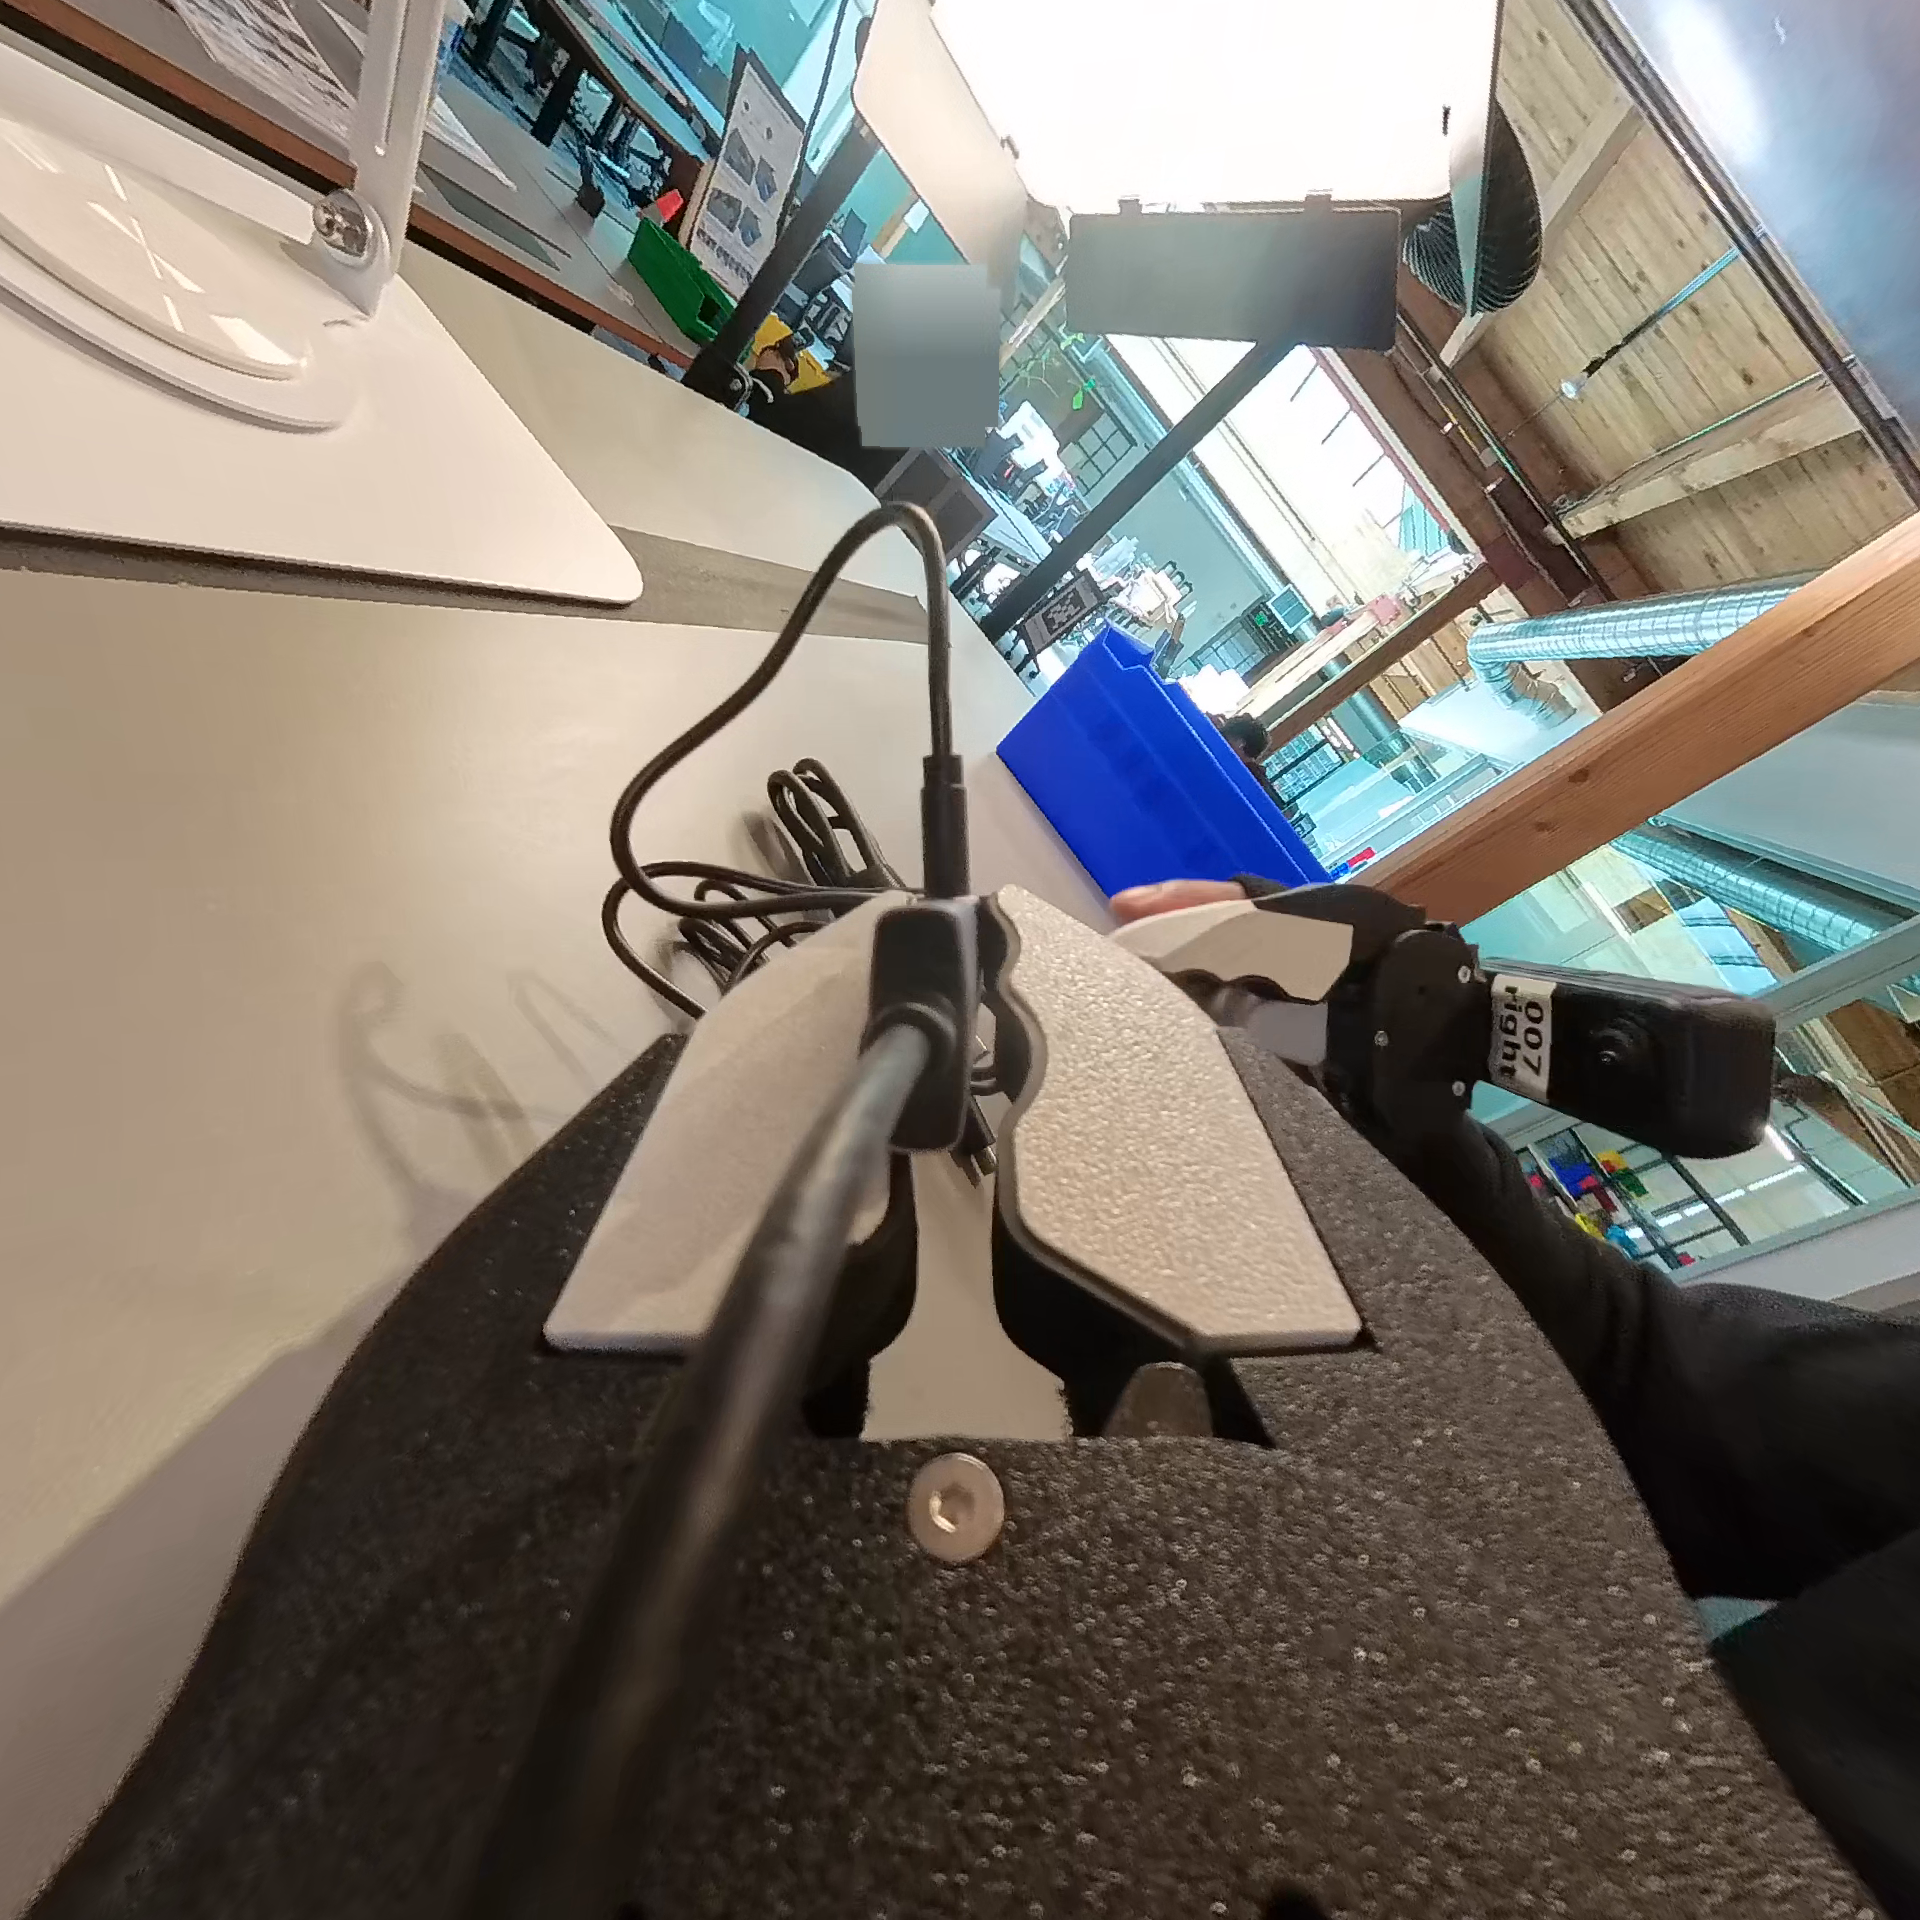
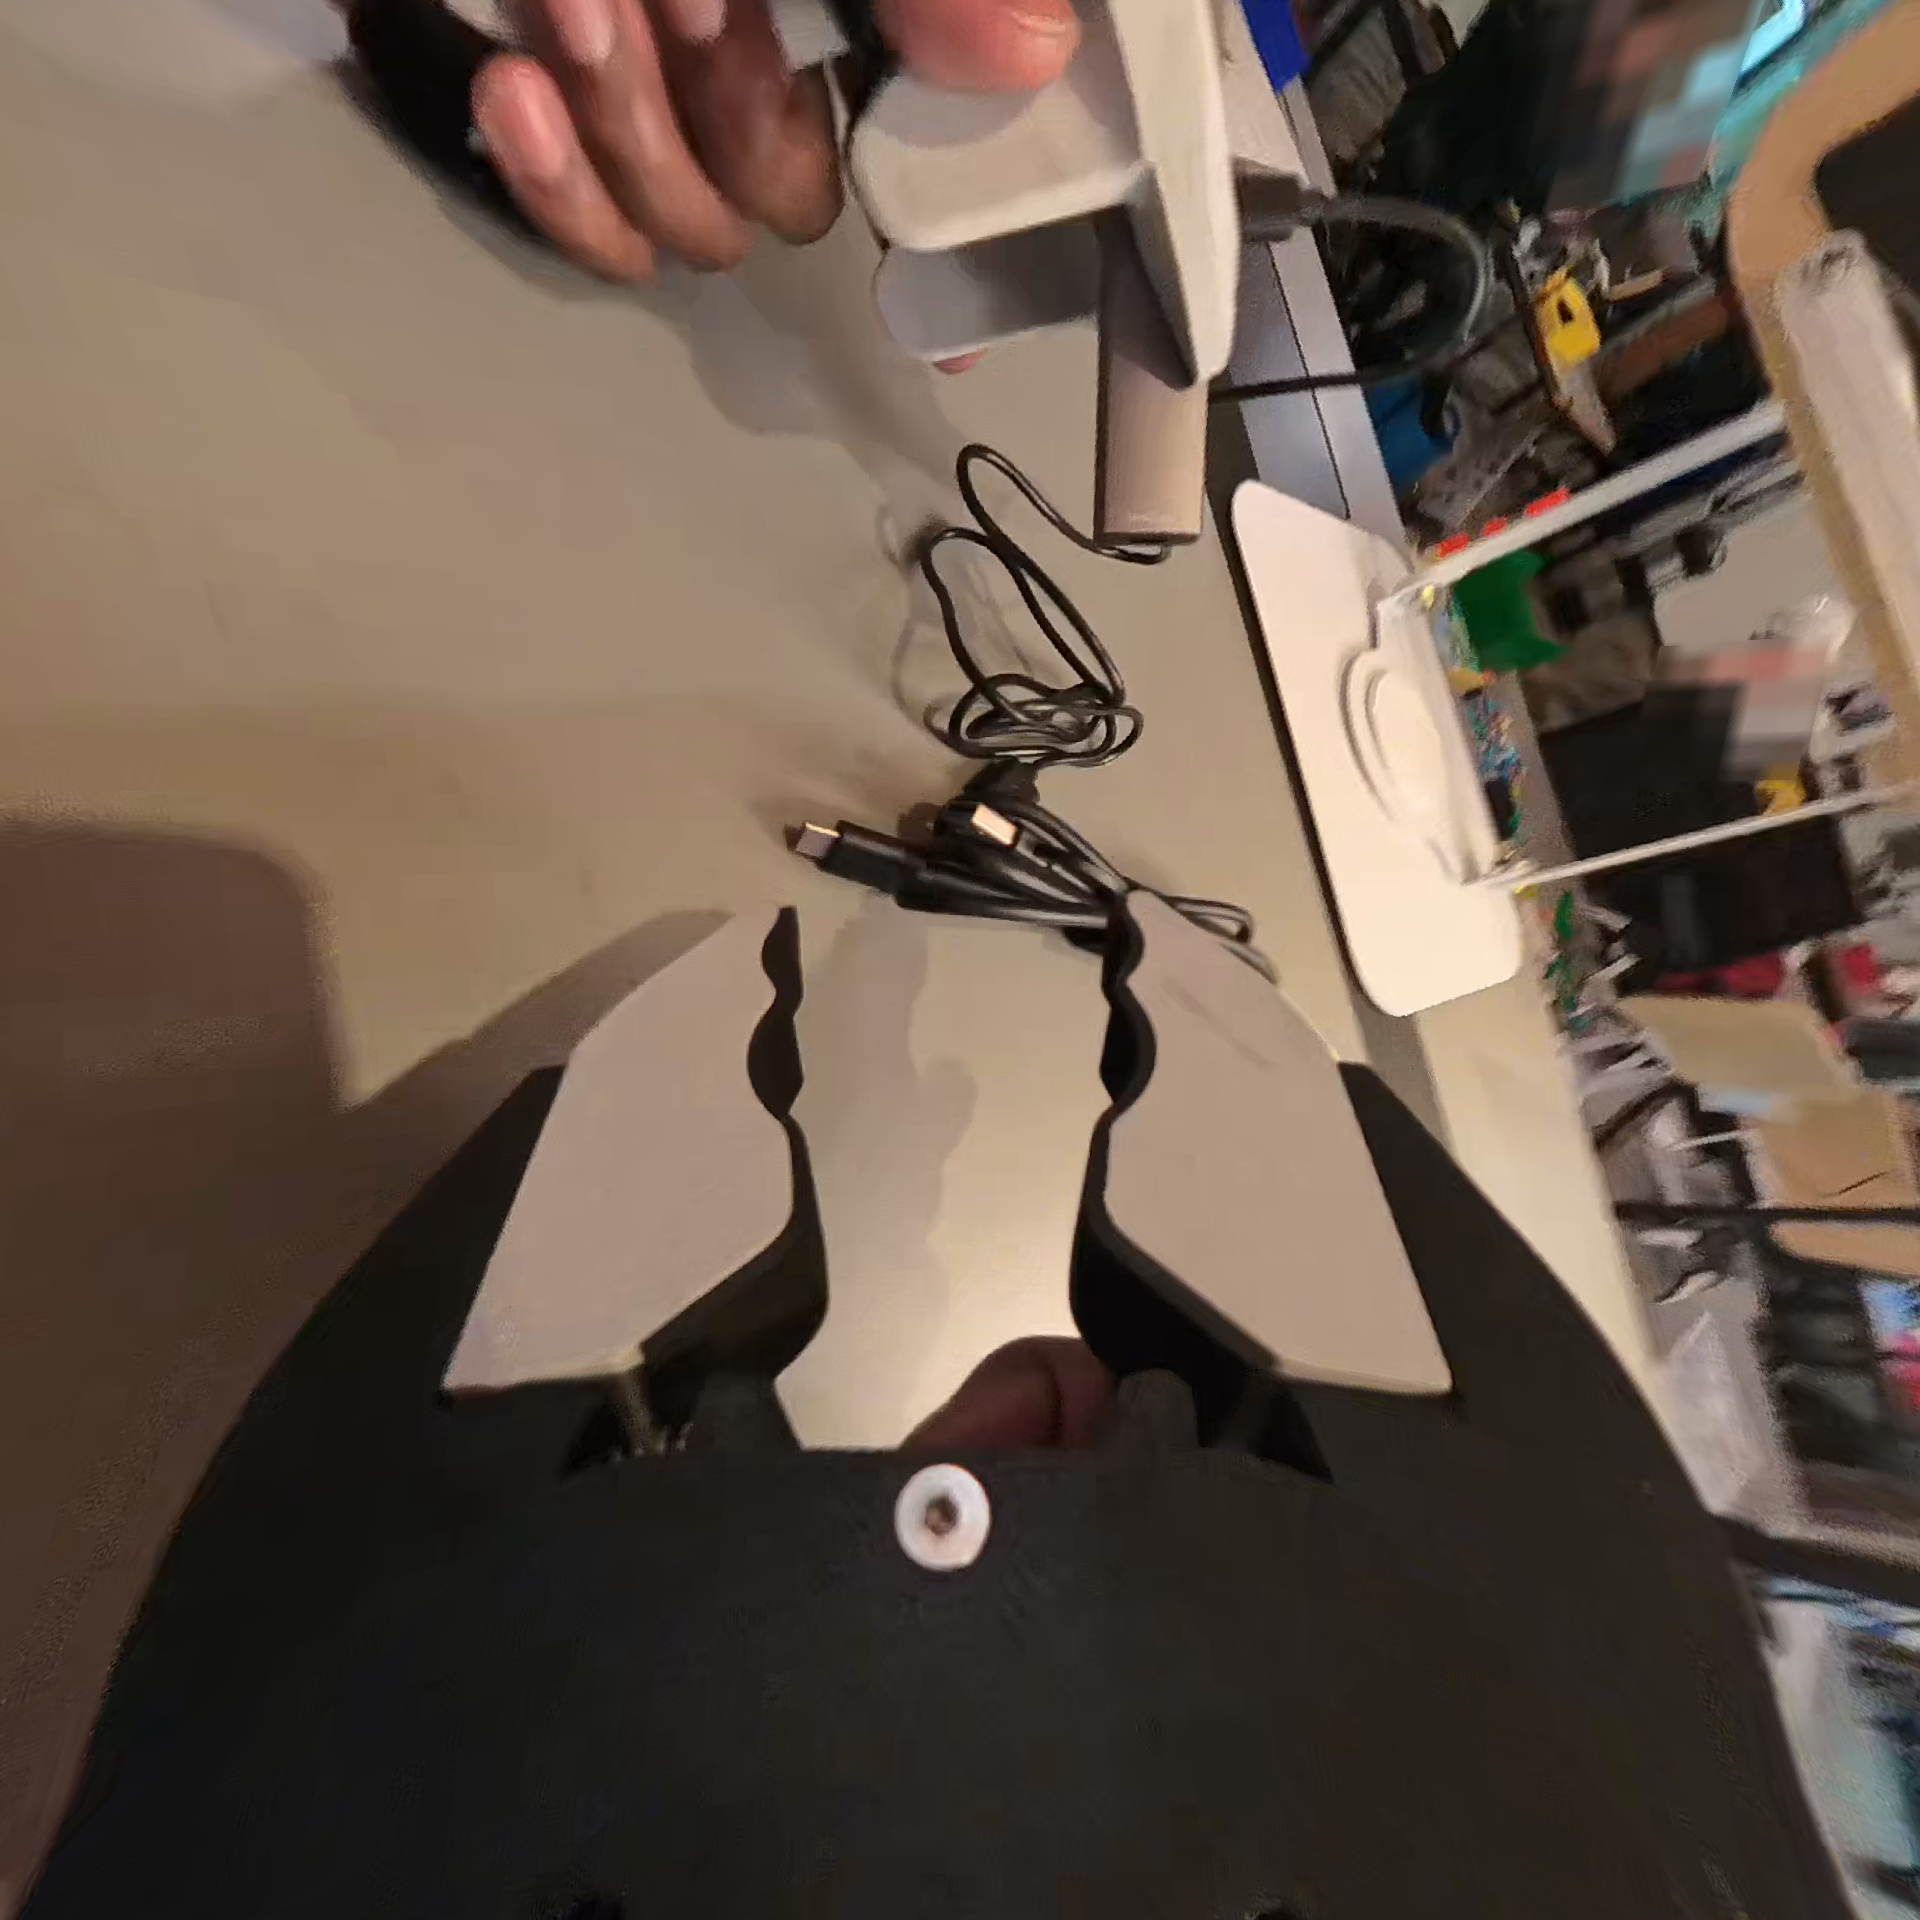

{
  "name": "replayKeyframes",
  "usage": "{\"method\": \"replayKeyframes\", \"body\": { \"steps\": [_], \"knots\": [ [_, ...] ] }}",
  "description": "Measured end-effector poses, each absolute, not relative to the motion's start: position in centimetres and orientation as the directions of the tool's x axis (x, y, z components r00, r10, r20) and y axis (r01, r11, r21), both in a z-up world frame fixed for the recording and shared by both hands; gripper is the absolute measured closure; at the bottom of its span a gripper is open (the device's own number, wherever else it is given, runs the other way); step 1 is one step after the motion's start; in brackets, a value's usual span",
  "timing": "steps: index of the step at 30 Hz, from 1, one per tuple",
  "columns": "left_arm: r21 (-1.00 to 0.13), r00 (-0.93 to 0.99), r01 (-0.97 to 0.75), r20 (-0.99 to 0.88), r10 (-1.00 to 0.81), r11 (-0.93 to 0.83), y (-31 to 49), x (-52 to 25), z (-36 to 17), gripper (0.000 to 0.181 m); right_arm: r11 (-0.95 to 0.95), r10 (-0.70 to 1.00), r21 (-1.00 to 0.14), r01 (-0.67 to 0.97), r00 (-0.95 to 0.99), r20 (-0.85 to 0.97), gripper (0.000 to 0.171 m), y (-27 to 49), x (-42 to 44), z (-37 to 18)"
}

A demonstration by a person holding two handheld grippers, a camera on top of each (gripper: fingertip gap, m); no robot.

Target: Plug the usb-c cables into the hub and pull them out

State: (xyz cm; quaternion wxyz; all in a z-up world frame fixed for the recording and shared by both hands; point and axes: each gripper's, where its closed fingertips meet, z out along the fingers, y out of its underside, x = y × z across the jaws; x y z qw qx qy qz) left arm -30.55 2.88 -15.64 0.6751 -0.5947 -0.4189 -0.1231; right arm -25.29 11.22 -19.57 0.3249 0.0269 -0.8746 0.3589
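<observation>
My left gripper (image 1: 966,914) is shut on the grey hub (image 1: 920,1003), seen end-on and held above the table. The hub's thick lead runs back toward the camera. A black usb-c plug (image 1: 945,821) sits in the hub's far end, and its cable loops down to the cable pile (image 1: 790,862). In the right wrist view a hand holds the left gripper (image 2: 1143,343) with the hub (image 2: 1143,468) pointing down. My right gripper (image 2: 956,914) is open and empty just above the table, short of the loose cable bundle (image 2: 997,862). Two free plugs (image 2: 821,840) lie there.
A white pad with a round stand (image 1: 312,468) lies on the beige table (image 1: 260,831) beyond the cables; it also shows in the right wrist view (image 2: 1340,748). A blue bin (image 1: 1143,790) stands at the far table edge. The right gripper (image 1: 1236,956) shows beside the left one.
</observation>
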Motion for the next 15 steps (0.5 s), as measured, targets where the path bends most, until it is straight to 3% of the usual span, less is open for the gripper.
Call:
{"method": "replayKeyframes", "body": {
  "steps": [1, 5, 11, 15],
  "knots": [
    [-0.697, 0.618, 0.669, 0.714, 0.329, 0.258, 2.9, -30.5, -15.7, 0.171, 0.765, 0.120, -0.546, -0.343, -0.756, 0.643, 0.114, 11.3, -25.7, -19.6],
    [-0.695, 0.617, 0.671, 0.717, 0.324, 0.258, 2.9, -30.5, -15.7, 0.171, 0.819, -0.136, -0.301, -0.488, -0.675, 0.725, 0.106, 10.6, -27.2, -20.5],
    [-0.682, 0.607, 0.679, 0.730, 0.315, 0.271, 2.8, -30.6, -15.6, 0.171, 0.842, -0.363, -0.128, -0.523, -0.727, 0.583, 0.099, 9.8, -28.4, -21.6],
    [-0.676, 0.602, 0.683, 0.735, 0.312, 0.275, 2.7, -30.7, -15.6, 0.171, 0.835, -0.420, -0.141, -0.531, -0.783, 0.459, 0.125, 8.6, -28.0, -22.5]
  ]
}}
